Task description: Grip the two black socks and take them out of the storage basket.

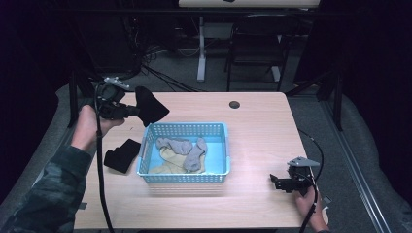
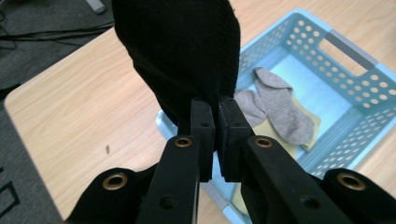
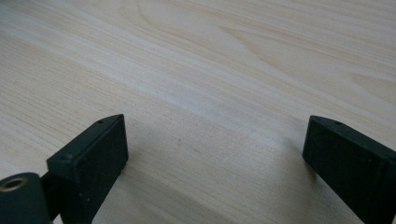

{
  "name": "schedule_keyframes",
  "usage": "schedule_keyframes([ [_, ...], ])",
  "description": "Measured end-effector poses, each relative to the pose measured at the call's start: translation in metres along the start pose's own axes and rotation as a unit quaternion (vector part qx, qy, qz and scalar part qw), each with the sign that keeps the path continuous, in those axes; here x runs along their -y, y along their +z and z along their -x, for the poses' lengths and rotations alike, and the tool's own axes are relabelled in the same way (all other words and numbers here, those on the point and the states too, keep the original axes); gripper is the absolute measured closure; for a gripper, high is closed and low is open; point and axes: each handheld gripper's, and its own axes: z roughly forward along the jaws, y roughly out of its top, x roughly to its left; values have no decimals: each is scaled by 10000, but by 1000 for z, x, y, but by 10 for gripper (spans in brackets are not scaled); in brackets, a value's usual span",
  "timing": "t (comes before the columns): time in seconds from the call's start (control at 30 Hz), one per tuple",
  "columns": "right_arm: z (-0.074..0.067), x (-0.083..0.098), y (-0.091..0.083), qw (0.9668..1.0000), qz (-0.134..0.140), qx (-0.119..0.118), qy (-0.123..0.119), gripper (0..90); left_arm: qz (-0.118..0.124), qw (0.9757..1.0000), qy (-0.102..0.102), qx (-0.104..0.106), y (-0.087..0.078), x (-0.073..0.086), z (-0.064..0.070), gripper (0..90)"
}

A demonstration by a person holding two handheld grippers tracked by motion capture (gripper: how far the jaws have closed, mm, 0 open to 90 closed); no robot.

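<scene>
- Right gripper rests near the table's front right corner, jaws wide apart, holding nothing.
- Second black sock lies left of the blue basket.
- Left gripper, clamped on a black sock, hangs over the basket's far left corner.

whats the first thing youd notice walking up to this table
A black fabric sock dangles from the shut left gripper, lifted above the far-left corner of a light blue perforated plastic basket mid-table. Inside lie grey socks; another black sock lies left of the basket.

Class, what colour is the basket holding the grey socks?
Light blue; the basket shows best in the high view.
</scene>
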Motion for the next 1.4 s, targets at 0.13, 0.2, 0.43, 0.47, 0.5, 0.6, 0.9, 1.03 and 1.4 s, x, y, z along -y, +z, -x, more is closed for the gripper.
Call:
schedule_keyframes([
  [0.13, 0, 0, 0, 10000, -22, -4, -20, 62, 23, 9998, -159, -87, -7, 7, -12, 865],
  [0.2, 0, 0, 0, 10000, -2, 2, 0, 61, -12, 9997, -206, -146, -8, 11, -18, 865],
  [0.43, 0, 0, 0, 10000, -1, 2, 1, 61, -16, 9979, -551, -334, -5, 30, -41, 865],
  [0.47, 0, 0, 0, 10000, -22, -5, -18, 61, -10, 9977, -577, -367, -4, 33, -43, 865],
  [0.5, 0, 0, 0, 10000, -20, -4, -19, 61, -8, 9971, -679, -331, -1, 36, -48, 865],
  [0.6, 0, 0, 0, 10000, -13, 5, -10, 61, -111, 9960, -803, -387, 8, 45, -56, 865],
  [0.9, 0, 0, 0, 10000, -2, 2, 2, 61, -493, 9900, -1234, -466, 42, 64, -77, 865],
  [1.03, 0, 0, 0, 10000, -1, 2, 2, 61, -674, 9872, -1367, -470, 58, 70, -80, 864],
  [1.4, 0, 0, 0, 10000, -14, 10, 16, 61, -1191, 9764, -1777, -313, 112, 96, -86, 849],
])
